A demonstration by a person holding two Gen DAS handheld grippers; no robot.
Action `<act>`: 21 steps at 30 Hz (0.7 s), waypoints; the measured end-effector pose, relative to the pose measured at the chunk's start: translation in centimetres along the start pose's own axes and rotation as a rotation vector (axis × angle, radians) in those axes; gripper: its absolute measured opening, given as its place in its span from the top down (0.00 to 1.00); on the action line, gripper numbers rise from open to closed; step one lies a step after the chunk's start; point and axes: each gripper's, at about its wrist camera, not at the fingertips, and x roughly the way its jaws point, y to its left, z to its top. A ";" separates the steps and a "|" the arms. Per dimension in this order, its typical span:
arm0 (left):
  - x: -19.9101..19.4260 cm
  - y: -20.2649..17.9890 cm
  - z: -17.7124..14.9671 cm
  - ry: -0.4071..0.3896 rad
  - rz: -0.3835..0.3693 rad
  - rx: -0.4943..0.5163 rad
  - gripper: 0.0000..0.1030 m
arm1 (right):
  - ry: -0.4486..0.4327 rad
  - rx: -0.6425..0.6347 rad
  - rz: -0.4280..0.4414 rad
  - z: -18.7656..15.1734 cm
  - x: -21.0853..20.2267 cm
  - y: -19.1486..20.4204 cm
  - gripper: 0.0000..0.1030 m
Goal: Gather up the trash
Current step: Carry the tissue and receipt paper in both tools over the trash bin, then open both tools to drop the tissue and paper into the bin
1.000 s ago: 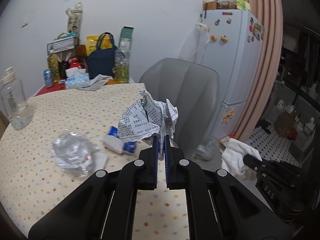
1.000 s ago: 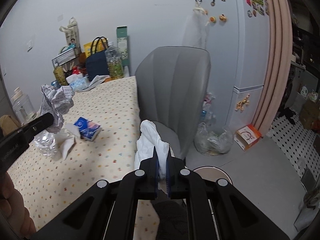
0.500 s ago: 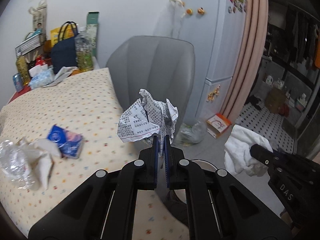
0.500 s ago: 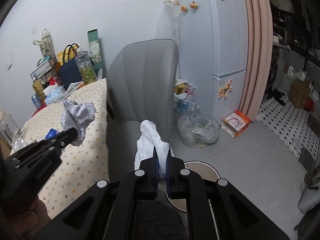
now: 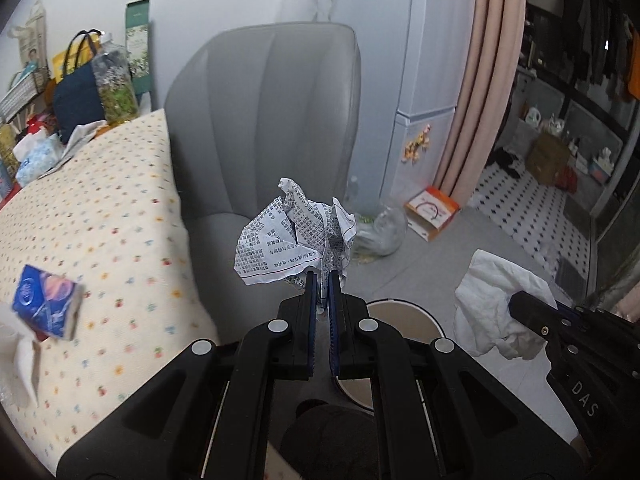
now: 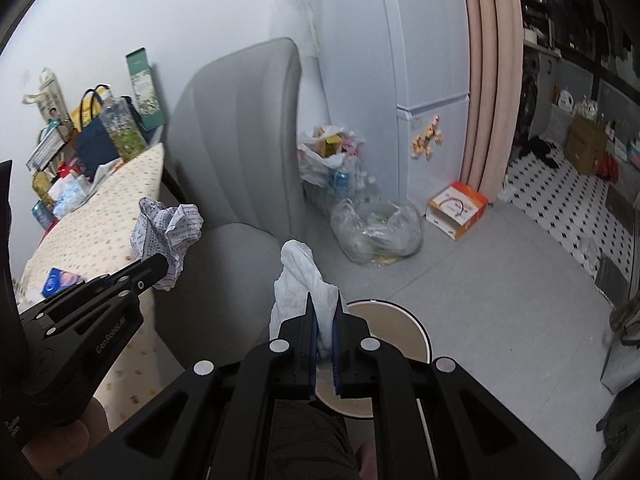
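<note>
Left wrist view: left tool (image 5: 323,280) is clamped narrow on a crumpled printed paper (image 5: 294,234), held in the air off the right edge of the worktop (image 5: 100,216), in front of the grey chair (image 5: 272,120). Just below and behind the tips sits a round bin (image 5: 404,312) on the floor, partly hidden by the tool's own arms. Right tool (image 5: 520,304) shows at the lower right, gripping a white tissue wad (image 5: 496,300) over the floor. Worktop w/ dotted cloth carries a blue pack (image 5: 44,304) near its front edge, beside a white tissue (image 5: 24,364), blurred. Far corner: navy bag (image 5: 76,100), tall green box (image 5: 138,44), misc clutter. On the floor past the chair: clear plastic bag (image 5: 380,232), orange-white carton (image 5: 432,212), fridge (image 5: 424,60), pink curtain (image 5: 488,80).

Right wrist view: right tool (image 6: 324,304) is pinched on the white tissue wad (image 6: 300,276), hanging right at the left rim of the round bin (image 6: 400,316); bin is open-topped, inside mostly blocked by the tool. Left tool (image 6: 158,266) comes in from the left w/ the crumpled printed paper (image 6: 168,232), between the worktop (image 6: 100,220) edge and the grey chair (image 6: 240,140). Chair seat stands between worktop and bin. Behind the chair: white bag of bottles and cartons (image 6: 332,164), clear plastic bag (image 6: 378,232), orange-white carton (image 6: 458,208) by the fridge (image 6: 428,60).
</note>
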 end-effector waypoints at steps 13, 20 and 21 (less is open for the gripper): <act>4.4 -1.3 0.7 0.076 0.012 0.024 0.94 | 0.063 0.062 -0.036 0.7 5.9 -3.7 0.44; 4.8 -3.0 0.9 0.089 -0.014 0.054 0.94 | 0.074 0.106 -0.097 -0.5 5.0 -6.7 0.38; 4.8 -3.6 0.9 0.092 -0.022 0.064 0.94 | 0.068 0.115 -0.110 -0.7 4.6 -7.2 0.36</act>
